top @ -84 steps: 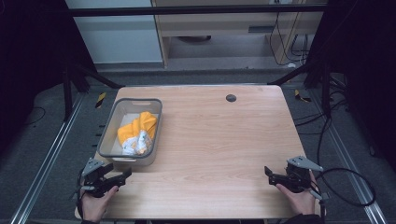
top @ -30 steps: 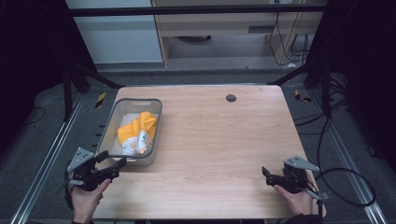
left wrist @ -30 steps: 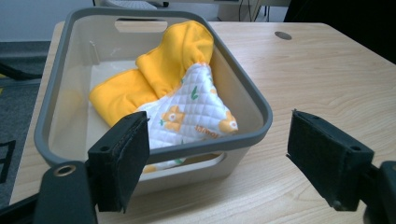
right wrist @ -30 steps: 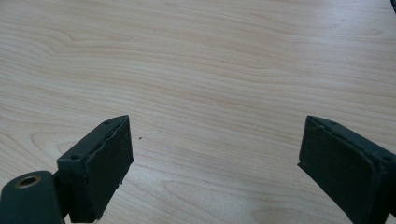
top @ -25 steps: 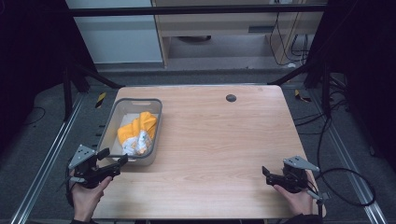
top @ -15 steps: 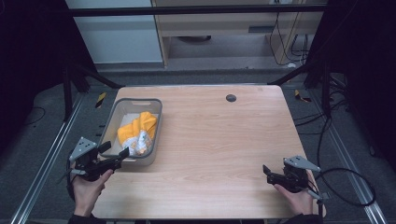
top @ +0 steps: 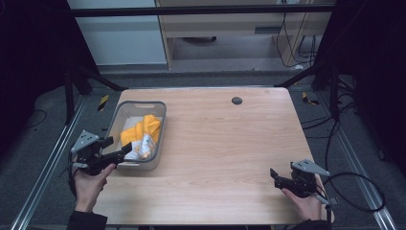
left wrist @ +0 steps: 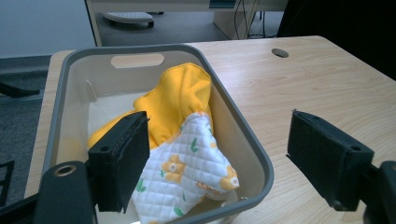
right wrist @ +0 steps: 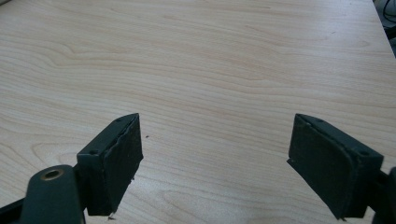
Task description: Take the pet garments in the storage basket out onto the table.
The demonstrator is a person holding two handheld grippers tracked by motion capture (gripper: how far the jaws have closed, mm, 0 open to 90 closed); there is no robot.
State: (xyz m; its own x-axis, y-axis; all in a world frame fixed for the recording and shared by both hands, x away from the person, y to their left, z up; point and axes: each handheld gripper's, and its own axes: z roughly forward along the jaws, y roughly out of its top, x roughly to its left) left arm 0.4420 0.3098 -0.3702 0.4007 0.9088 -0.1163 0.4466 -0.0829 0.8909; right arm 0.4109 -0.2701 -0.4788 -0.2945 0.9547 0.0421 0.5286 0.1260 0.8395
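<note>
Jaws first: on my left gripper (left wrist: 215,163) they stand spread wide, nothing pinched — one pad hangs inside the grey bin (left wrist: 243,140), just in front of the yellow cloth (left wrist: 180,100), the other outside it over bare wood. From the left gripper view I see the quilted white piece with orange flowers (left wrist: 182,179) lying against the bin's near wall, the yellow cloth bunched up behind it.

My right gripper (right wrist: 215,163) shows its jaws apart in its own view, though they have just been closing; only bare tabletop (right wrist: 210,70) lies between them.

From the high view, the left gripper (top: 115,153) sits at the bin's (top: 158,132) near left corner (table's left side), while the right gripper (top: 277,177) rests low near the front right edge, well apart from the bin.
</note>
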